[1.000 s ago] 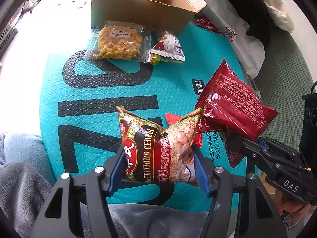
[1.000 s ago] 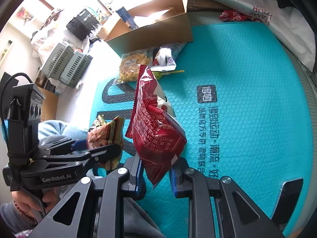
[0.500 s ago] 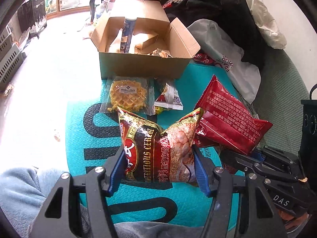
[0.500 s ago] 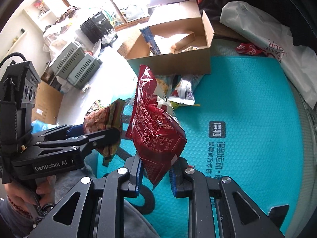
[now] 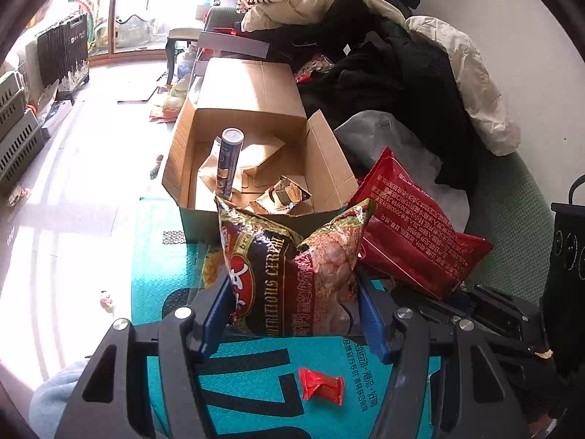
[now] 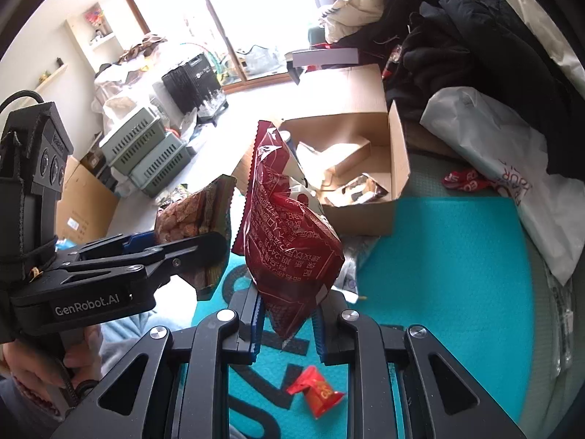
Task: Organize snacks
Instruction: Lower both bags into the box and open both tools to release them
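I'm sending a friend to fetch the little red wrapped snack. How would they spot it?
Find the teal mat in front of the open cardboard box. On the mat's near end lies the small red wrapped snack, alone and crumpled, far smaller than the two big bags held above it.

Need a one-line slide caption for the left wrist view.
Left tongs grip a cereal bag before the open cardboard box; right tongs hold a red snack bag.

Both cams fisheye, wrist-mounted, looking fwd & steeply down along own fingers, close over teal mat (image 5: 161,285). Left view faces cardboard box (image 5: 256,139) head-on; right sees it from further right (image 6: 365,168). Shared: box, mat, each other's bags.
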`<state>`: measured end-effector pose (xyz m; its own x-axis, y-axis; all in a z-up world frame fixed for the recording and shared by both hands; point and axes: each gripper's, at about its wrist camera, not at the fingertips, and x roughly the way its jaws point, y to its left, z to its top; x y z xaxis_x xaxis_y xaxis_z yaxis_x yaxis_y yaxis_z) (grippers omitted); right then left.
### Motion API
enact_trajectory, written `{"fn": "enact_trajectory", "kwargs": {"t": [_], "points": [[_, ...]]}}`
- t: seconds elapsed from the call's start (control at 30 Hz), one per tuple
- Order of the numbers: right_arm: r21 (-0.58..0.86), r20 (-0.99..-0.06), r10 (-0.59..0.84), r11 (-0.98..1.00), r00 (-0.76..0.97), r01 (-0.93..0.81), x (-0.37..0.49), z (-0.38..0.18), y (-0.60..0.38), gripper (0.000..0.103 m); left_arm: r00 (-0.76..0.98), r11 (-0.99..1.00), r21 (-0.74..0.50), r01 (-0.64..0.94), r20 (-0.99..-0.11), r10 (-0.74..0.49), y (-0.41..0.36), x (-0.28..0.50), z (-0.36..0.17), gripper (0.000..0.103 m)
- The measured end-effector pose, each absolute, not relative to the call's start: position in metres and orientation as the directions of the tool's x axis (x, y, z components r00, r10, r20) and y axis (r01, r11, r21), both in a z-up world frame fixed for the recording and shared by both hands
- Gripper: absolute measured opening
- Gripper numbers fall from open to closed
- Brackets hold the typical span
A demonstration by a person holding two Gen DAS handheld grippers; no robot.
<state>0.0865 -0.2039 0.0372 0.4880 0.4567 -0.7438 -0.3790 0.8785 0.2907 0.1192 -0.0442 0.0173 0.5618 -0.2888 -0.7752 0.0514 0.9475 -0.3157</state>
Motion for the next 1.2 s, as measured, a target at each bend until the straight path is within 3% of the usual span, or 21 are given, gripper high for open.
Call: {"fn": "enact_trajectory", "kwargs": {"t": [0.47,0.73,0.83,1.2], "points": [[0.253,-0.701,0.429,0.896,0.569,-0.364,0.182,0.069,-0.203,0.022,0.626,0.955,-0.282,0.092,-0.73,-0.276,-0.052,0.233,0.05,0.061],[0.223,-0.676,0.403,0.91,0.617,-0.35,0.237,0.086,-0.2,0.022,0.654,0.975,-0.198,0.102,-0.725,-0.216,-0.057,0.292,0.05,0.061],[0.175,-0.706,0.365,0.92,0.607,-0.35,0.261,0.072,-0.191,0.02,0.659,0.99,-0.111,0.089,-0.738,-0.142,-0.061,0.311,0.035,0.061],[0.15,-0.79,0.303,0.938,0.532,-0.312,0.285,0.015,-0.177,0.02,0.539,0.994,-0.109,0.019,-0.836,-0.102,-0.054,0.334,-0.032,0.061]]}}
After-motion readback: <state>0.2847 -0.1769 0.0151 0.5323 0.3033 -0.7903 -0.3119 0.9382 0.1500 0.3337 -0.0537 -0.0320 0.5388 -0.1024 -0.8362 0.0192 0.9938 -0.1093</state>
